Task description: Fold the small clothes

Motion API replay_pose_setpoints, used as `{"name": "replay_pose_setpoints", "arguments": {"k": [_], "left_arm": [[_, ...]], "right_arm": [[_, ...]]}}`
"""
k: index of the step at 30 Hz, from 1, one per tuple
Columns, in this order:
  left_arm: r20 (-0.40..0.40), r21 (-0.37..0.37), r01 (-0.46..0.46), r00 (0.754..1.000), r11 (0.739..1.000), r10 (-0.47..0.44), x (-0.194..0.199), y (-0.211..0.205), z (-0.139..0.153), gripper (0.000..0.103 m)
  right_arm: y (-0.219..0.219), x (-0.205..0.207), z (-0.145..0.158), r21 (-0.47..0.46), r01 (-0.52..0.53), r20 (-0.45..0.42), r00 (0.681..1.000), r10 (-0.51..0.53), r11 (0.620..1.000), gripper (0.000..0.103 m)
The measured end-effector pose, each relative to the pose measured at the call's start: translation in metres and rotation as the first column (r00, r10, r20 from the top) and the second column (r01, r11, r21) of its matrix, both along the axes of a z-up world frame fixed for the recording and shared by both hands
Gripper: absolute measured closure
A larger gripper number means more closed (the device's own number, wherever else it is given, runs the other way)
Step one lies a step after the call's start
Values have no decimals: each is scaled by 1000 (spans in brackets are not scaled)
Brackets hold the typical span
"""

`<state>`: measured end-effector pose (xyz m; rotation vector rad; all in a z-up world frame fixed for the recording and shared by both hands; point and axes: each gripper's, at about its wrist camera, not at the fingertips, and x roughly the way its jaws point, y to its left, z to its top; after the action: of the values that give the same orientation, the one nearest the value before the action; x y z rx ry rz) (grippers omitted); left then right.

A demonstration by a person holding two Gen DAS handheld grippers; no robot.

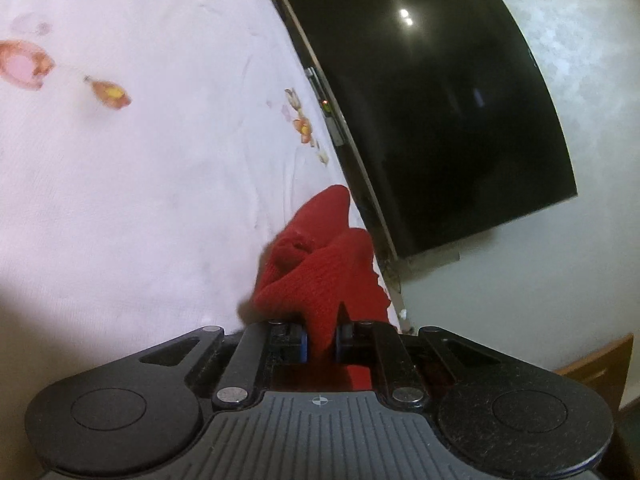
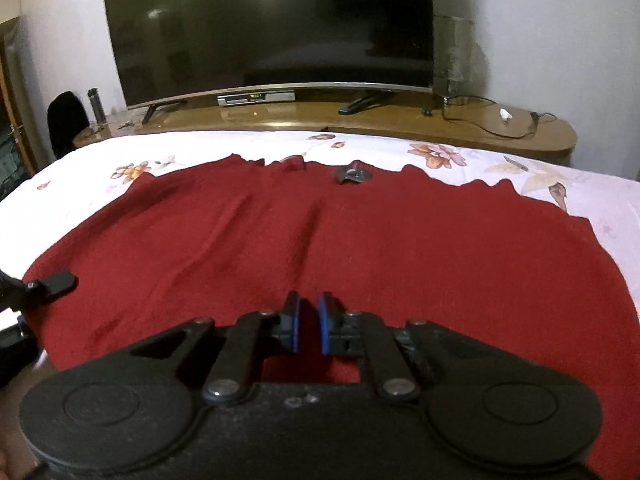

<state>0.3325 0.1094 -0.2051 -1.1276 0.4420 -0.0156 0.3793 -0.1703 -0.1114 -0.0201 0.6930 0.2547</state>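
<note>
L hand-held gripper (image 1: 322, 340) pinches red knit cloth (image 1: 320, 272) on bed (image 1: 140, 200); R hand-held gripper (image 2: 309, 322) closed on cloth edge.

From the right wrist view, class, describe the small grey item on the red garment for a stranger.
Find the big television. Below it the red garment lies on the flowered sheet. At its far edge sits the small grey item, alone against red.

The left gripper (image 1: 322, 338) pinches a bunched fold of red knitted cloth (image 1: 316, 268) above a floral bedsheet (image 1: 140, 180), seemingly lifted, beside a dark television (image 1: 432, 100).
</note>
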Motion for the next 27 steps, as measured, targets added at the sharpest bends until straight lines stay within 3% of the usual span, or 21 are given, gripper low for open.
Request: {"name": "replay_pose_setpoints", "arguments": {"k": [3, 6, 11, 14, 17, 20, 23, 26, 27], "left_arm": [[-3, -14, 11, 1000, 1000, -11, 6, 2, -2, 92], [-17, -41, 22, 1000, 999, -23, 15, 6, 0, 88], [-60, 29, 40, 997, 999, -38, 21, 7, 7, 88], [40, 44, 57, 997, 997, -58, 19, 8, 25, 89], [102, 153, 133, 984, 979, -149, 27, -8, 56, 89], [144, 206, 238, 952, 949, -270, 46, -37, 82, 89], [162, 255, 355, 901, 899, -402, 64, -82, 105, 89], [183, 298, 471, 826, 830, -534, 72, -136, 123, 89], [176, 310, 513, 796, 800, -579, 74, -155, 124, 89]], "right_arm": [[1, -5, 11, 6, 2, 51, 999, -2, 1000, 95], [-7, 8, -4, 47, 16, 1, 1000, -16, 999, 95], [-25, 8, -7, 165, 38, -23, 999, -35, 986, 96], [-28, 8, -8, 187, 47, -26, 999, -43, 981, 97], [-33, 9, -11, 226, 49, -31, 999, -43, 973, 99], [-42, 10, -14, 289, 54, -46, 998, -43, 956, 100], [-55, 13, -16, 356, 60, -71, 997, -37, 932, 103], [-84, 17, -15, 481, 88, -133, 991, -26, 872, 102], [-99, 13, -13, 523, 104, -135, 990, -39, 846, 92]]}}
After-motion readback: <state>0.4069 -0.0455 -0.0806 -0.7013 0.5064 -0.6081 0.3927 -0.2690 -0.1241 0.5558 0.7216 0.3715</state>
